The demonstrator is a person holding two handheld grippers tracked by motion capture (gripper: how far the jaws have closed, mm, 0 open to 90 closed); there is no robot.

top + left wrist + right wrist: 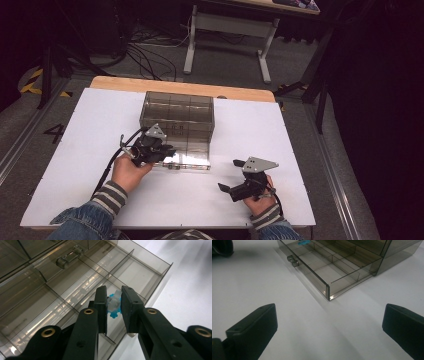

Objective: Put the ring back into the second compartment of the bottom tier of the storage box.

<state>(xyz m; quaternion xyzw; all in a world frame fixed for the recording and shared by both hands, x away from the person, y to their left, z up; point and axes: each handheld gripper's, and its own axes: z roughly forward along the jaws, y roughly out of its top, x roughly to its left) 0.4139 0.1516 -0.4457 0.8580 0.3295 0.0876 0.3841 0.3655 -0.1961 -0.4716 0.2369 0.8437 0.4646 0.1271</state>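
A smoky clear drawer cabinet (177,117) stands mid-table with its bottom drawer (192,159) pulled out toward me. In the left gripper view the drawer (75,290) is split into several empty compartments, with a clear handle (68,258). My left gripper (113,297) hangs over a compartment at the drawer's edge, shut on a small clear and blue plastic piece (113,305). From the high view the left gripper (167,150) sits at the drawer's left end. My right gripper (228,174) rests open above the bare table, right of the drawer, with nothing between its fingers (254,325).
The white table top (260,130) lies around the cabinet. In the right gripper view the drawer's front corner (328,291) and its handle (293,260) lie ahead. Cables and a table frame (227,25) are on the floor beyond.
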